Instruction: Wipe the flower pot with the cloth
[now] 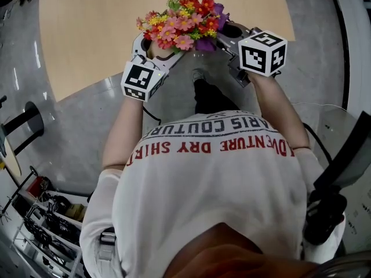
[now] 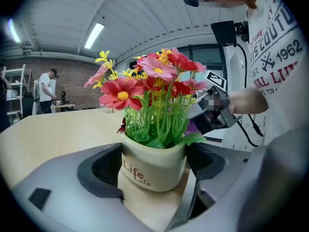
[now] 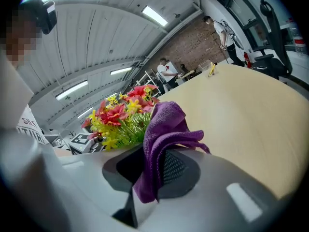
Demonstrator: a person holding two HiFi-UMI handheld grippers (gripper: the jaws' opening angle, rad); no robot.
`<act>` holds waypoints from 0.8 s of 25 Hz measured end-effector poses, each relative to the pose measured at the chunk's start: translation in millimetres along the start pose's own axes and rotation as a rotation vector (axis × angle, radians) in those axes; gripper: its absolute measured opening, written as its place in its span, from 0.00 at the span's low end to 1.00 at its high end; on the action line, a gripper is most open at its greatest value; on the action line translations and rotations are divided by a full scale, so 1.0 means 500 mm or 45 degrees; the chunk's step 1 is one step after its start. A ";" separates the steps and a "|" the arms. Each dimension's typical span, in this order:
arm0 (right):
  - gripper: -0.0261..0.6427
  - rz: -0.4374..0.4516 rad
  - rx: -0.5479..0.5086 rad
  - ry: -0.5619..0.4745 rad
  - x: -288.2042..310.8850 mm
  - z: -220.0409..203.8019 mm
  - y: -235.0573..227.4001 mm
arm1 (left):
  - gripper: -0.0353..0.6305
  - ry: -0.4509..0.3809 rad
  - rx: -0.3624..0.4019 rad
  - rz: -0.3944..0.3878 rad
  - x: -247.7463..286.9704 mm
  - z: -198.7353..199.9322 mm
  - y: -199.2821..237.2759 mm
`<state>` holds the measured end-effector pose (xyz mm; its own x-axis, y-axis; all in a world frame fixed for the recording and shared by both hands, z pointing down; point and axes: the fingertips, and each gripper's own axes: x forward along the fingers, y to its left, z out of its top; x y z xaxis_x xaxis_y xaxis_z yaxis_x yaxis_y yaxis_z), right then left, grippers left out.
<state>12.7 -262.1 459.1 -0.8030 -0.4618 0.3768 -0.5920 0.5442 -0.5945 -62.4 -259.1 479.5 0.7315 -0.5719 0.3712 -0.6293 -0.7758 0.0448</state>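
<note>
Gripping the flower pot (image 2: 150,175) in our left gripper (image 2: 157,159) at the worktop's (image 1: 98,33) edge, we hold the cloth (image 3: 166,122) pinched in our right gripper (image 3: 153,168) nearby; wiping looks yet to start.

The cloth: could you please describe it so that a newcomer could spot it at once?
At the near edge of the wooden table is a cream pot of bright flowers, with the right gripper beside it. The cloth is pinched between that gripper's jaws: a soft, crumpled purple rag, the only purple fabric among grey grippers and red, pink and yellow blooms.
</note>
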 end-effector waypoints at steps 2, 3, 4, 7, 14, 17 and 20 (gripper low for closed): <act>0.11 -0.006 0.005 0.010 0.009 -0.004 0.001 | 0.69 0.001 -0.001 -0.006 -0.001 0.002 -0.002; 0.11 -0.011 0.009 0.011 0.012 -0.006 0.000 | 0.69 0.002 -0.002 -0.008 -0.002 0.002 -0.002; 0.11 -0.016 0.012 0.012 0.015 -0.008 -0.002 | 0.69 0.002 -0.002 -0.010 -0.002 0.002 -0.003; 0.11 -0.045 0.007 0.044 0.025 -0.020 -0.017 | 0.69 0.003 0.000 -0.015 0.000 -0.003 -0.003; 0.10 -0.233 -0.120 0.268 0.051 -0.073 -0.059 | 0.69 0.004 0.005 -0.038 -0.006 -0.001 -0.004; 0.10 -0.266 -0.154 0.297 0.055 -0.076 -0.064 | 0.69 0.007 0.013 -0.043 -0.005 0.000 -0.003; 0.10 -0.263 -0.131 0.272 0.048 -0.072 -0.065 | 0.69 0.015 0.009 -0.019 -0.006 0.000 -0.002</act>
<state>10.0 -265.8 512.9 -0.6549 -0.4187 0.6291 -0.7393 0.5273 -0.4187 -63.8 -256.5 478.5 0.7376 -0.5572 0.3813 -0.6166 -0.7861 0.0440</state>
